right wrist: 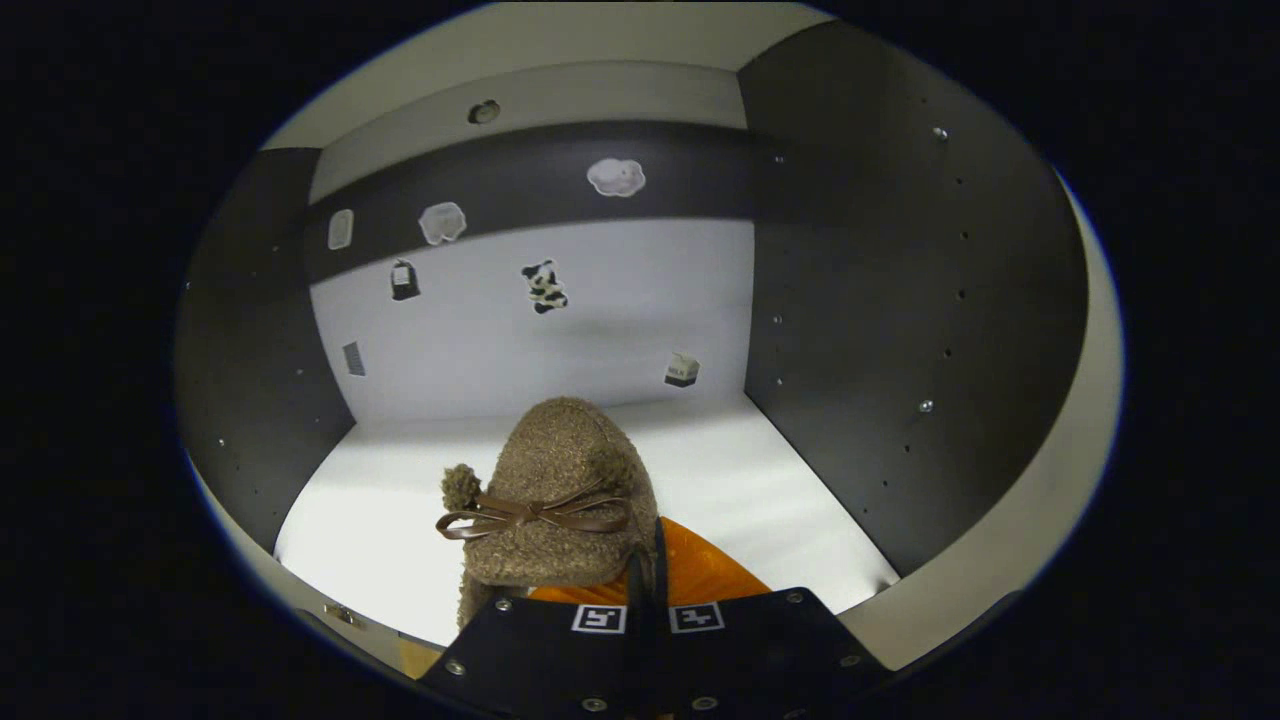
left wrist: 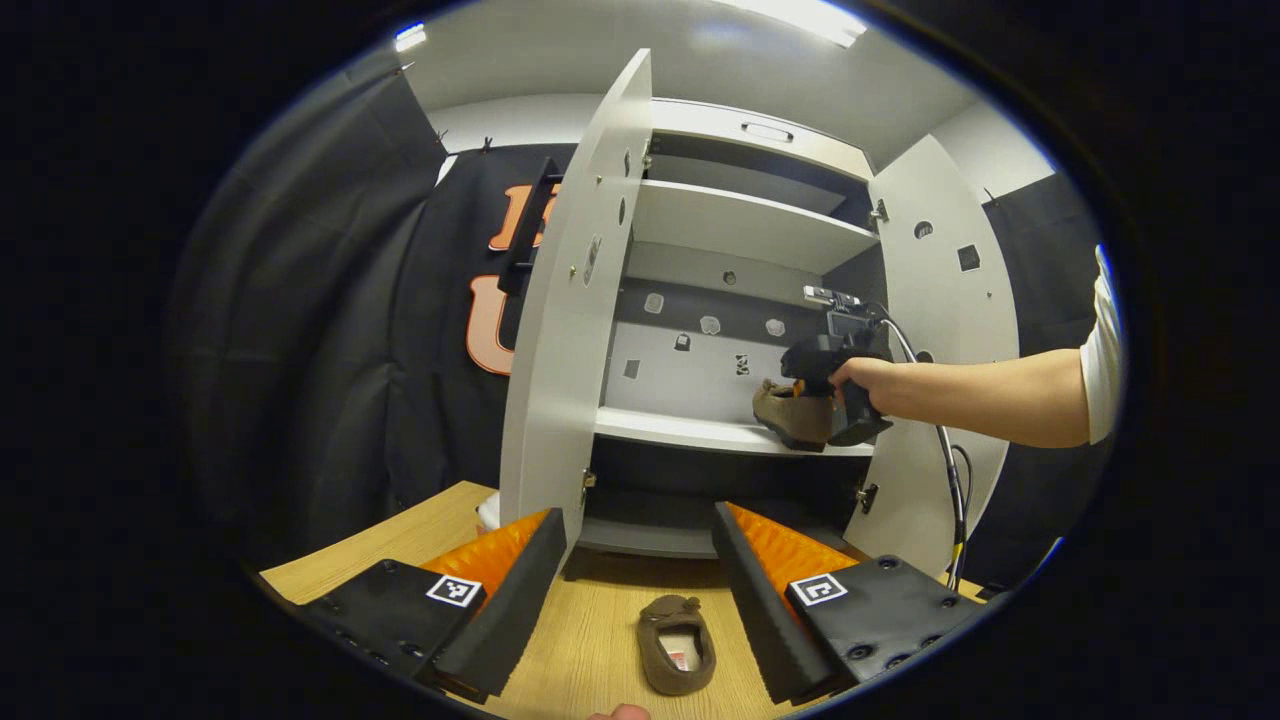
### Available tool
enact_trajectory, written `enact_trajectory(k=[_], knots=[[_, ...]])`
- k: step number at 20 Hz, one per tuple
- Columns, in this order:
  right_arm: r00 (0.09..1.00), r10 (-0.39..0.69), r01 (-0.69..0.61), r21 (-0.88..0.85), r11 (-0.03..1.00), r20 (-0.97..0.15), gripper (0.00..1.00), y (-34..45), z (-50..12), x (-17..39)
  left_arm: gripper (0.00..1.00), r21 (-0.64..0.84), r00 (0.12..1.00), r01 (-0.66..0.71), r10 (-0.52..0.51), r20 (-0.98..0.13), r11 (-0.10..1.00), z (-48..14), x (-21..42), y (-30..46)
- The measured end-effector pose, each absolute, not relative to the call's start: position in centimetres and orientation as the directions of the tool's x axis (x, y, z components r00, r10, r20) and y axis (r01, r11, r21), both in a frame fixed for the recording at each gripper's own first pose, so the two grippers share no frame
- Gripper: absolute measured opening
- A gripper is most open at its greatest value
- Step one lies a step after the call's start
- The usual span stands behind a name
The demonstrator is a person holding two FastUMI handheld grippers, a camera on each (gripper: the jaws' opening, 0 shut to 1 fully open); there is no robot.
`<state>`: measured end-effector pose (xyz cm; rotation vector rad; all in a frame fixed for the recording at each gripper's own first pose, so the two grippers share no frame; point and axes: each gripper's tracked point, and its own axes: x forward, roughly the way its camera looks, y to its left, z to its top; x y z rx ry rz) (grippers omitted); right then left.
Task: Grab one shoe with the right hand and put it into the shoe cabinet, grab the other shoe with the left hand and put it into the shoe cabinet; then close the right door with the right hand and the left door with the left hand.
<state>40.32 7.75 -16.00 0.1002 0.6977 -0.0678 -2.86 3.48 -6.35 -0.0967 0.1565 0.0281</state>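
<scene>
A fuzzy brown shoe (right wrist: pixel 550 480) with a thin bow sits at the front of the white middle shelf (right wrist: pixel 350 510) inside the shoe cabinet. My right gripper (right wrist: pixel 648 545) is shut on its rear rim. In the left gripper view the same shoe (left wrist: pixel 790 412) rests on that shelf (left wrist: pixel 690 432), with a hand holding the right gripper (left wrist: pixel 812 372) over it. The other brown shoe (left wrist: pixel 677 645) lies on the wooden surface (left wrist: pixel 590 620), toe toward the cabinet. My left gripper (left wrist: pixel 637 520) hangs open above and just behind it, touching nothing.
Both cabinet doors stand open: the left door (left wrist: pixel 570 320) swings toward me, the right door (left wrist: pixel 935 300) sits behind the forearm (left wrist: pixel 1000 400). A cable (left wrist: pixel 950 470) hangs from the right gripper. An upper shelf (left wrist: pixel 740 225) and small stickers (right wrist: pixel 545 285) on the back panel show.
</scene>
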Motion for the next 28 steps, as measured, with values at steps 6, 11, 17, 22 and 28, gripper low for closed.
enact_trajectory(k=[6,11,17,22,28], knots=[[0.740,-0.007,0.106,0.107,0.989,-0.673,0.14,7.8,-16.9,41.4,0.96,-0.073,0.982,-0.098,0.084,-0.167,0.993,-6.9,-3.0,6.0],[0.751,0.046,0.052,0.129,0.990,-0.659,0.45,7.7,-15.4,40.3,0.96,-0.067,0.980,-0.108,0.095,-0.176,0.992,-7.3,-2.7,6.2],[0.813,0.097,-0.041,0.110,0.993,-0.574,0.82,8.0,-10.9,37.5,0.96,-0.070,0.984,-0.068,0.056,-0.169,0.995,-7.1,-2.4,4.5],[0.888,0.182,-0.136,0.138,0.981,-0.423,0.93,9.4,-4.3,33.7,0.96,-0.073,0.985,-0.037,0.025,-0.168,0.997,-7.1,-2.0,3.1],[0.932,0.238,-0.214,0.114,0.970,-0.274,0.93,8.8,-0.5,26.0,0.96,-0.091,0.982,-0.009,-0.008,-0.189,0.996,-7.7,-1.3,2.1]])
